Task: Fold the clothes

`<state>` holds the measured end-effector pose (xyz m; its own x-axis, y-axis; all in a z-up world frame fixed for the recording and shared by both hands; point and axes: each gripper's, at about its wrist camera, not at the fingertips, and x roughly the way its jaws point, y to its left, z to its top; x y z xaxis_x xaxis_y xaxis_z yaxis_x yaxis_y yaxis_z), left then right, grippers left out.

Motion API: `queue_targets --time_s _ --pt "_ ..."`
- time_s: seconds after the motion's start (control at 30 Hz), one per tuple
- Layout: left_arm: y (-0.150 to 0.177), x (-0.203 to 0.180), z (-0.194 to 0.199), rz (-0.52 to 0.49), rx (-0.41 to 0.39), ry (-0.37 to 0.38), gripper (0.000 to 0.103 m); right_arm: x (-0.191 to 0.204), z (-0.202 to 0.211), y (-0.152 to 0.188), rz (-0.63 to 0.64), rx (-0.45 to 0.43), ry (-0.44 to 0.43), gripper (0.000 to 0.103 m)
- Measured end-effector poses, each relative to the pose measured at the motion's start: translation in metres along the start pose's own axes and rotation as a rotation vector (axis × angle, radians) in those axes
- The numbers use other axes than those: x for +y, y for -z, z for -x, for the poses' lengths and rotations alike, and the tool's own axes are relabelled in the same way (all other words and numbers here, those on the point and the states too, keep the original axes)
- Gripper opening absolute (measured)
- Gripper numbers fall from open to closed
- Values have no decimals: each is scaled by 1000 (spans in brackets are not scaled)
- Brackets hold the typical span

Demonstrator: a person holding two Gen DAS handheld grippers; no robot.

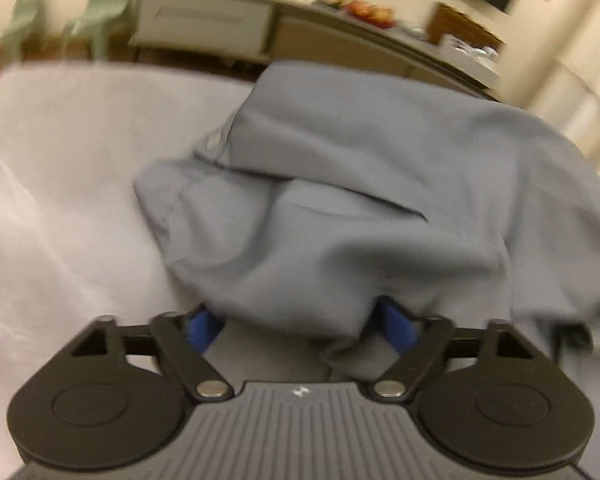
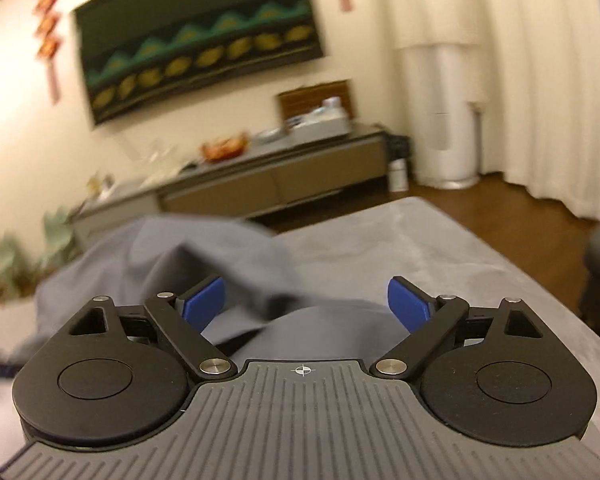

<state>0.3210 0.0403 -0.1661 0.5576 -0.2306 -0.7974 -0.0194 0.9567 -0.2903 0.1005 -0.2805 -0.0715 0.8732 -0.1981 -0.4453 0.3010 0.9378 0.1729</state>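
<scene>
Looking along the left gripper [image 1: 300, 320], the view was motion-blurred. A crumpled grey garment [image 1: 340, 184] lay heaped on a pale sheet [image 1: 60, 200] covering the work surface, right of centre in the frame. Its near fold draped over the gap between the blue fingertips [image 1: 199, 330], hiding most of both pads. The fingers stood spread well apart with cloth between and over them; whether they pinched any fabric could not be told. Behind the surface ran a low cabinet [image 1: 204, 28] against a cream wall, with reddish items [image 1: 364, 8] on its top, too smeared to identify. Green shapes [image 1: 100, 8] at far left, blurred.

From the right wrist, the right gripper [image 2: 305, 300] was spread wide, both blue pads [image 2: 406, 304] fully exposed and nothing held. The grey garment [image 2: 180, 252] was bunched left of centre, a fold passing just behind the left pad and more cloth lying under the gap between the fingers. Bare grey cover [image 2: 420, 248] stretched to the right, as far as the surface's edge. Beyond: wooden floor [image 2: 500, 208], a long low cabinet [image 2: 284, 172], a dark framed picture [image 2: 196, 36] on the wall, pale curtains [image 2: 520, 60], and a white cylindrical appliance [image 2: 440, 112] standing in the corner.
</scene>
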Motion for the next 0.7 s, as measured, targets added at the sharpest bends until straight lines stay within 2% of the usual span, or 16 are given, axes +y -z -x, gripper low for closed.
queue_targets --time_s 0.03,0.07,0.13,0.2,0.23,0.3,0.33,0.47,0.53,0.63,0.67,0.7 --pt "-3 0 -9 27 9 27 36 5 -7 2 23 28 -3 93" --pt "-4 -3 -3 27 -20 23 6 8 -15 4 43 60 -3 93" --pt "-6 -8 8 26 -79 16 5 5 -37 7 74 110 25 93" --pt "-1 -4 47 12 -195 27 4 -6 -54 7 81 122 66 93" --pt "7 3 84 9 -274 25 4 -12 -59 2 70 121 82 93" --pt "37 21 154 20 -386 35 4 -28 -58 -3 26 123 96 94" --pt "57 25 181 4 -423 12 4 -34 -56 -3 4 128 93 94" --pt "150 27 182 -108 -33 -52 8 -36 -55 5 -23 168 35 96" --pt "181 31 181 -138 87 1 11 -27 -49 12 -15 188 6 96" --pt "196 30 220 -212 70 87 19 -13 -41 23 -3 217 -39 96" --pt "195 33 235 -224 47 123 28 -9 -39 26 1 227 -54 96" --pt "193 37 251 -231 17 155 32 -4 -36 30 5 236 -69 96"
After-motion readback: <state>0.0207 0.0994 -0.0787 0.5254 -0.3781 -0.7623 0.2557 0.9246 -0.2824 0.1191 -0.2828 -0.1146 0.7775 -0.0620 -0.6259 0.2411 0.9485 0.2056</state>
